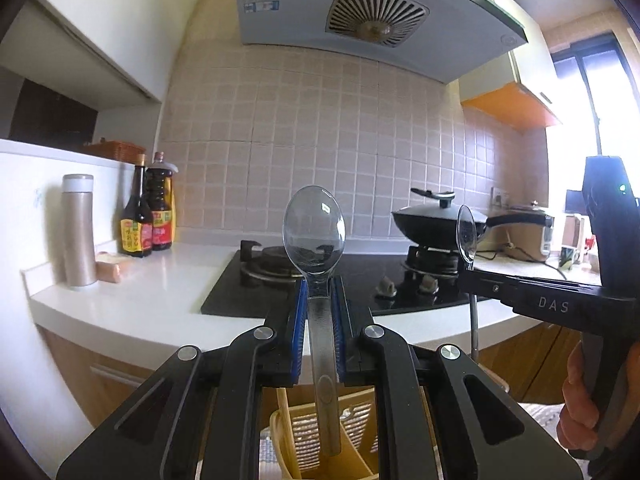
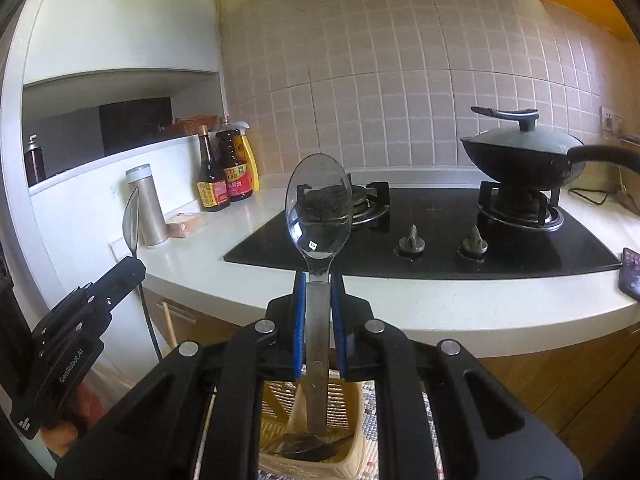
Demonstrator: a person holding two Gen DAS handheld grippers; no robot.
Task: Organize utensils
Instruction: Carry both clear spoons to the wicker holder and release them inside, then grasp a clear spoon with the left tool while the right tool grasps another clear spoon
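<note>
My left gripper (image 1: 319, 292) is shut on the handle of a clear plastic spoon (image 1: 314, 228), bowl up, handle end hanging over a yellow slotted utensil basket (image 1: 360, 424) below. My right gripper (image 2: 319, 288) is shut on a second clear spoon (image 2: 319, 204), also bowl up, above the same basket (image 2: 276, 404), which holds dark spoons (image 2: 308, 446). The right gripper with its spoon (image 1: 466, 236) shows at the right of the left wrist view. The left gripper with its spoon (image 2: 131, 220) shows at the left of the right wrist view.
A white counter (image 2: 440, 304) carries a black gas hob (image 2: 440, 236) with a lidded wok (image 2: 524, 152) on the right burner. Sauce bottles (image 2: 224, 176) and a steel flask (image 2: 146, 204) stand at the left. A phone (image 2: 630, 272) lies at the right edge.
</note>
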